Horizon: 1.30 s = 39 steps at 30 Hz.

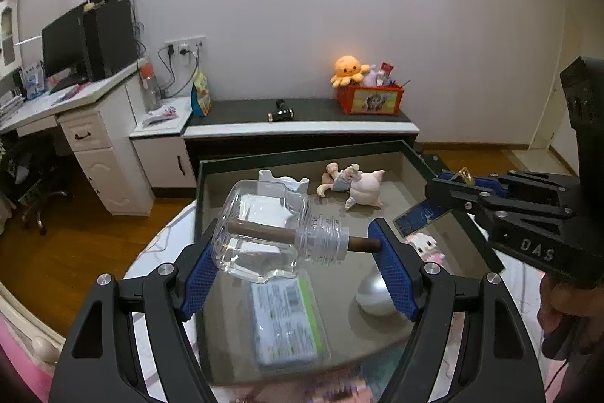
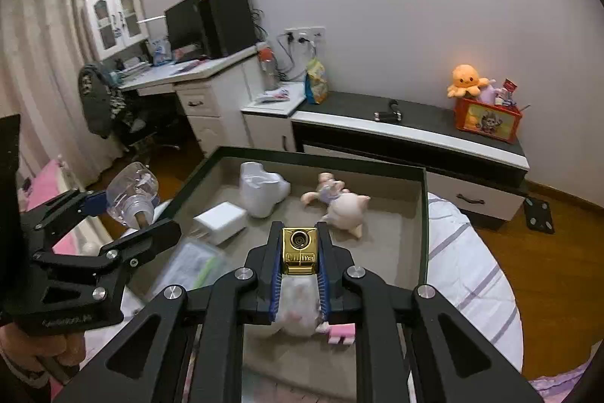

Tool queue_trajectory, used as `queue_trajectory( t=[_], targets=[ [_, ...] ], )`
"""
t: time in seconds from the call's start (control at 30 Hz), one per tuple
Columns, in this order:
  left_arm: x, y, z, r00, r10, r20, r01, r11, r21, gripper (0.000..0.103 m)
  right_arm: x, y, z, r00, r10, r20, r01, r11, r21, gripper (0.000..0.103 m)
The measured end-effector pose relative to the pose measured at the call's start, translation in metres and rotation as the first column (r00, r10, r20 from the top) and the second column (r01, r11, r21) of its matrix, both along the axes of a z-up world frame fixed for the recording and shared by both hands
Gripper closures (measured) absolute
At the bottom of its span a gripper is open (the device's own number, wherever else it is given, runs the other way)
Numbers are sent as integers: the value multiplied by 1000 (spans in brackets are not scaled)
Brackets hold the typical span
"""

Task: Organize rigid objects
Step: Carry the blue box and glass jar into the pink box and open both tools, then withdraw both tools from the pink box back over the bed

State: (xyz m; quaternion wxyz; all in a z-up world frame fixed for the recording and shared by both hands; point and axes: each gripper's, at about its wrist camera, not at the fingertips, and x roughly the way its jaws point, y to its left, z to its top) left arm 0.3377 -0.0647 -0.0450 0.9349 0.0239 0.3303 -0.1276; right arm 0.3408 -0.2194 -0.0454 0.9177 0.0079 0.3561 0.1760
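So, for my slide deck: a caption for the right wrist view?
Right gripper clamps a gold-capped bottle above the open tray holding a figurine.

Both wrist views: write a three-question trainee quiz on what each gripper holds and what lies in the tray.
1. True or false: the left gripper grips a clear bottle lying sideways.
2. What does the right gripper hold? A) gold-capped bottle B) spoon C) plush octopus
3. Fill in: the figurine lies inside the dark ____.

Key: 1 true; 2 A; 3 tray.
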Motion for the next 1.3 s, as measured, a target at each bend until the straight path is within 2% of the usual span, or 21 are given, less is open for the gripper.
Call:
queue_trajectory(
  t=[0.07, 0.1, 0.13, 0.17, 0.2, 0.23, 0.33, 0.37, 0.57, 0.87, 1.3],
  targets=[
    [11, -4, -7, 1000, 1, -19, -1, 1000, 11, 25, 10, 0, -8, 1000, -19, -19, 19, 1000, -10, 87],
    [16, -7, -10, 1000, 8, -28, -7, 1000, 23, 25, 14, -2, -11, 999, -33, -21, 33, 999, -18, 84],
    [20, -8, -13, 999, 14, -38, -13, 999, 34, 20, 17, -4, -14, 998, -58, -22, 57, 998, -29, 76],
    [21, -9, -16, 999, 21, -44, -20, 999, 43, 17, 18, -5, -17, 997, -70, -27, 69, 997, -31, 45],
    [21, -9, -16, 999, 25, -44, -23, 999, 47, 11, 17, -7, -19, 996, -85, -27, 84, 996, -24, 21],
    [19, -7, -17, 999, 31, -38, -30, 998, 46, 5, 17, -9, -18, 995, -98, -20, 97, 995, -22, 18],
    [12, -4, -13, 999, 46, -18, -45, 998, 50, 1, 9, -17, -18, 991, -129, -18, 129, 992, -10, 11],
    [8, -1, -11, 999, 52, -14, -51, 998, 44, 1, 6, -18, -17, 990, -142, -16, 142, 990, -13, 1],
    [-24, 21, 3, 996, 88, 20, -88, 996, -4, 1, -28, -27, -9, 983, -182, 2, 182, 983, 27, 0],
    [-84, 47, 16, 990, 127, 53, -126, 992, -19, 1, -85, -27, 3, 978, -204, 30, 202, 977, 63, 0],
    [-158, 67, 8, 982, 180, 48, -179, 984, -23, 1, -155, -6, 0, 983, -179, 34, 176, 982, 69, 0]
  ],
)
